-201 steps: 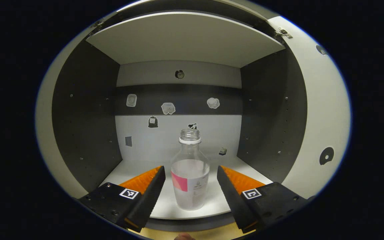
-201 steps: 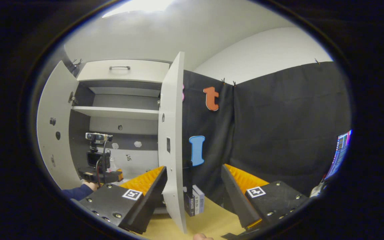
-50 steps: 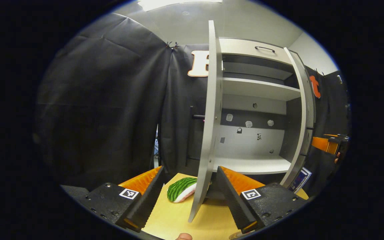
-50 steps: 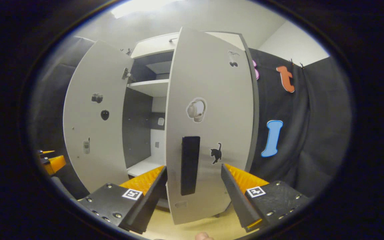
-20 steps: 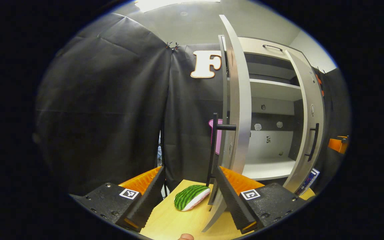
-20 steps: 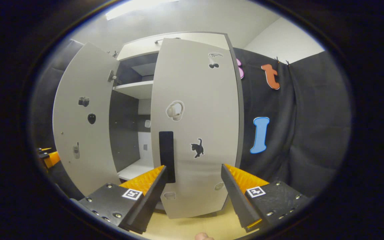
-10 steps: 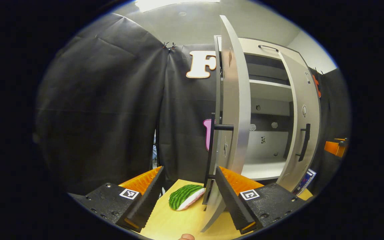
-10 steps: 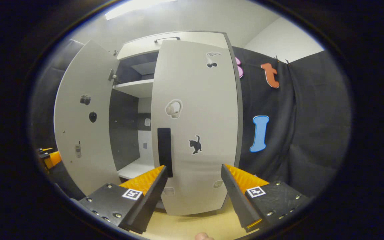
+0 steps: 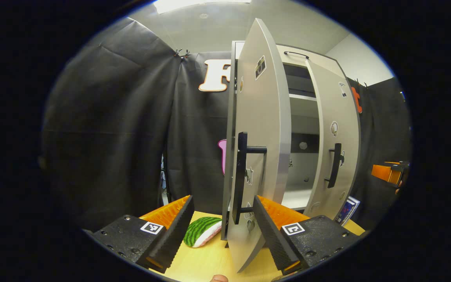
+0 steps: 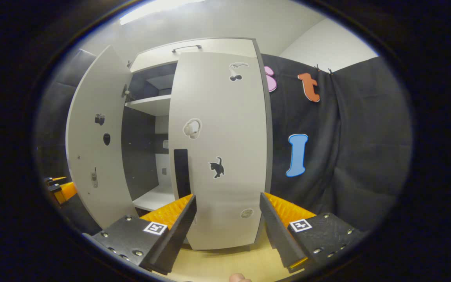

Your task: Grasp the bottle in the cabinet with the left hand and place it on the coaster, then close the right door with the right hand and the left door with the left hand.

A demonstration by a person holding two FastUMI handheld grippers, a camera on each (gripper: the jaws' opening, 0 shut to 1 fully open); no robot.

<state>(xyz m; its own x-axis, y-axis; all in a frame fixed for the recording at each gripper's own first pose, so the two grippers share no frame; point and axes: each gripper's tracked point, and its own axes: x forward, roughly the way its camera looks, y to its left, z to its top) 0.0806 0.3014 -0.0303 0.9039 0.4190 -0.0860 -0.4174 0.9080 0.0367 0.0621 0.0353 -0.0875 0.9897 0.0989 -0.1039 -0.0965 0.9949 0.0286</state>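
Left tool (image 9: 222,225): fingers spread apart, nothing between them pressed. Its right finger (image 9: 269,231) lies against the lower outer face of the pale grey left cabinet door (image 9: 262,129), which stands about half open, edge toward the camera. Black bar handle (image 9: 242,176) on that door sits just above the gap between the fingers. Left of the door, on the light wooden counter (image 9: 206,262), a green-striped watermelon-slice toy (image 9: 200,236) lies near the door's foot. Beyond the door, white cabinet interior with one shelf (image 9: 303,96). Further right of it, the pale grey right cabinet door (image 9: 337,141), nearly shut, black handle (image 9: 334,164) on its front; the other tool (image 9: 388,172) shows past it at the far edge.

Right tool (image 10: 228,219): fingers apart, empty, just before the lower front of the right door (image 10: 219,145), whether touching, cannot tell. Left of that door, the left door's inner face (image 10: 96,141), and the left tool (image 10: 59,188) low beside it. Bottle and coaster: cannot tell where they are.
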